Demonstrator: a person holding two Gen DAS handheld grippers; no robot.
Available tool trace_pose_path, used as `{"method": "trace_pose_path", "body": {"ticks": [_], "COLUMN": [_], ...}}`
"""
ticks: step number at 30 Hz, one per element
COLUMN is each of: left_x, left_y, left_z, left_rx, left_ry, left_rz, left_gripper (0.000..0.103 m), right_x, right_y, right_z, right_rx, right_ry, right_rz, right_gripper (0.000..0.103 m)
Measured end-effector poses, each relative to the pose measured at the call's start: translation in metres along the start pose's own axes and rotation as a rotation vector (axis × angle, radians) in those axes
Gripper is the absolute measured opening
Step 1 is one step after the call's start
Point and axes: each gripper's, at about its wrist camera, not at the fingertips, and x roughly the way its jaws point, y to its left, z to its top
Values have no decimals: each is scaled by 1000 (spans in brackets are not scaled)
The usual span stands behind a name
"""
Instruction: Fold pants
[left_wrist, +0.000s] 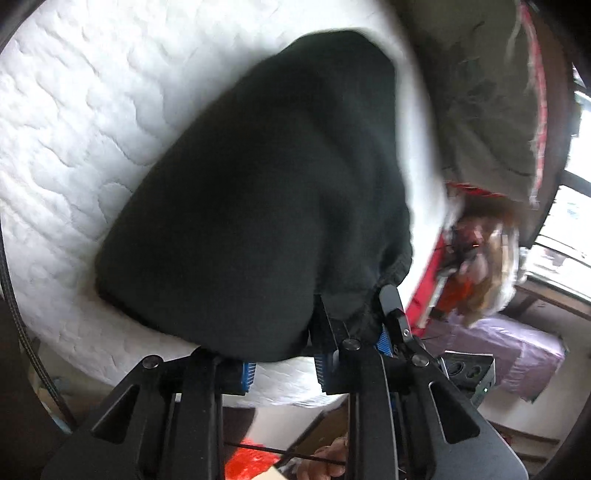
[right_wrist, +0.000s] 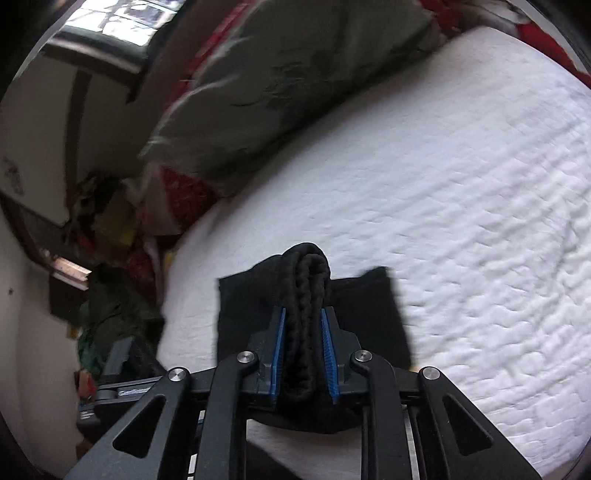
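The black pants (left_wrist: 258, 192) hang and drape over a white quilted mattress (left_wrist: 74, 122). My left gripper (left_wrist: 354, 314) is shut on a bunched edge of the pants, and the cloth hides most of its fingers. In the right wrist view my right gripper (right_wrist: 304, 317) is shut on the thick ribbed waistband of the pants (right_wrist: 306, 295), held upright between the blue pads (right_wrist: 279, 343). The rest of the black cloth (right_wrist: 369, 317) lies on the mattress (right_wrist: 443, 184) below the gripper.
A grey patterned pillow (right_wrist: 280, 85) with red trim lies at the mattress's far edge; it also shows in the left wrist view (left_wrist: 487, 92). Piled clothes and clutter (right_wrist: 110, 221) sit beside the bed. A purple cloth (left_wrist: 509, 350) lies on the floor side.
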Motion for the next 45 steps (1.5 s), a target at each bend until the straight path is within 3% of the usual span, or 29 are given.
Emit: {"method": "trace_pose_path", "body": {"ticks": [5, 10, 13, 15, 17, 20, 22, 24, 28, 30, 34, 35, 36, 37, 38, 41, 45], "left_x": [-3, -48, -72, -78, -77, -78, -80, -70, -54, -47, -32, -29, -28, -28, -31, -48, -24], "left_y": [6, -9, -31, -46, -51, -46, -41, -33, -12, -9, -3, -1, 0, -1, -4, -18, -30], "left_z": [4, -21, -21, -12, 5, 12, 4, 1, 9, 10, 10, 10, 10, 9, 6, -8, -9], "left_rx": [13, 157, 224, 276, 251, 189, 234, 241, 161, 152, 123, 103, 88, 72, 65, 109, 151], "left_ry": [33, -31, -93, -144, -134, -94, -105, -86, -41, -36, -41, -37, -26, -16, -12, -32, -5], "left_rz": [-15, -9, -41, -26, -16, -91, -51, -11, -34, -31, 15, 21, 18, 0, -13, -58, -17], "left_gripper": [27, 27, 28, 37, 38, 40, 46, 46, 46, 46, 46, 44, 41, 35, 26, 26, 26], "right_x": [28, 18, -13, -27, -30, -17, -8, 1, 5, 7, 28, 34, 39, 42, 44, 28, -8], "right_y": [-27, -18, -17, -7, 8, 32, 36, 35, 22, 10, 1, 4, 6, 9, 15, 22, 21], "right_z": [-10, -6, 3, 6, 7, 3, -1, -2, -2, -2, -5, -6, -8, -9, -10, -6, 5], "right_rx": [20, 13, 45, 12, -47, -150, -164, -145, -83, -38, -12, -24, -43, -73, -122, -130, -109], "right_ry": [15, 29, -73, -131, -146, -130, -109, -78, -72, -67, 16, 26, 35, 33, 28, 19, -67], "right_rz": [-99, -95, -67, -37, -13, -6, -6, 2, -72, -81, -64, -63, -62, -69, -95, -43, 12], "right_gripper": [23, 31, 31, 33, 34, 35, 35, 36, 45, 62, 62, 62, 56, 45, 25, 19, 18]}}
